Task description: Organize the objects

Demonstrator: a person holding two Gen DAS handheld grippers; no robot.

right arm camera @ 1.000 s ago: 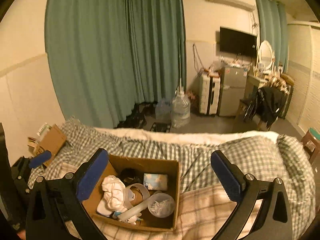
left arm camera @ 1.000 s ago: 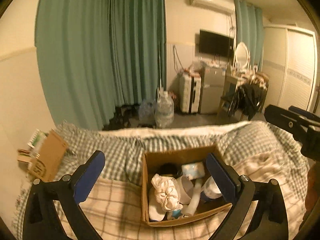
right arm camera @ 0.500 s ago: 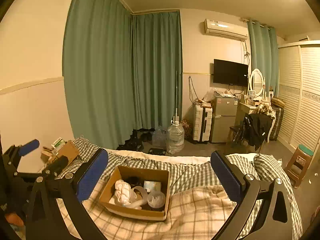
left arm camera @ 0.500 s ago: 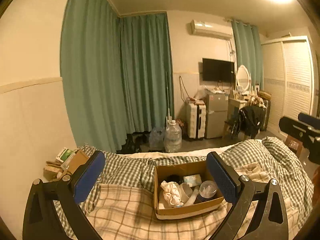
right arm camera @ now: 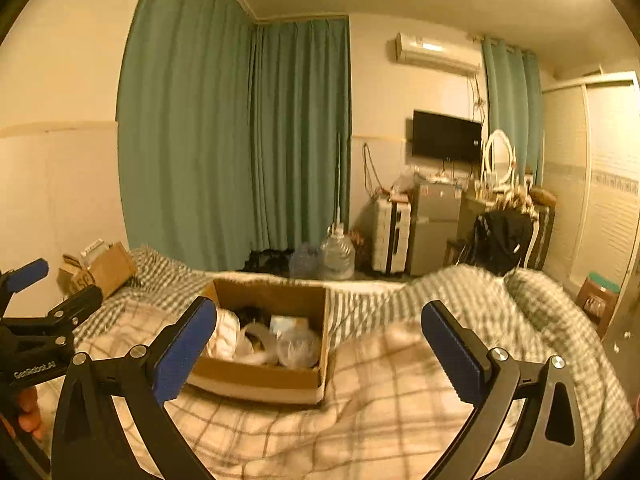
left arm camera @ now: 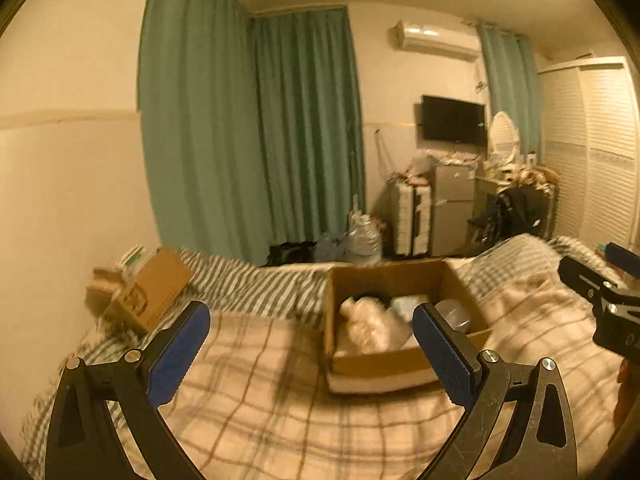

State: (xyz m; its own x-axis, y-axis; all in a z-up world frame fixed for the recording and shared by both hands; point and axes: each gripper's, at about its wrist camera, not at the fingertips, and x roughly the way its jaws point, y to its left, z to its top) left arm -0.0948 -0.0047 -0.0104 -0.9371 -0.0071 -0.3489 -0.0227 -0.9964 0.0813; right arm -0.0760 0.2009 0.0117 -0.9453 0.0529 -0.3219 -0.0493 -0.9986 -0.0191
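Cardboard box (right arm camera: 264, 344) of mixed items sits on the bed (right arm camera: 360, 420), at 11 o'clock from the right claw (right arm camera: 320, 356). Both claws, left claw (left arm camera: 308, 356) included, are spread wide, holding nothing. Step: approach. Next: descend and select one item.

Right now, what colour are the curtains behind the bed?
Teal green curtains, plain with no pattern; the right wrist view shows them best.
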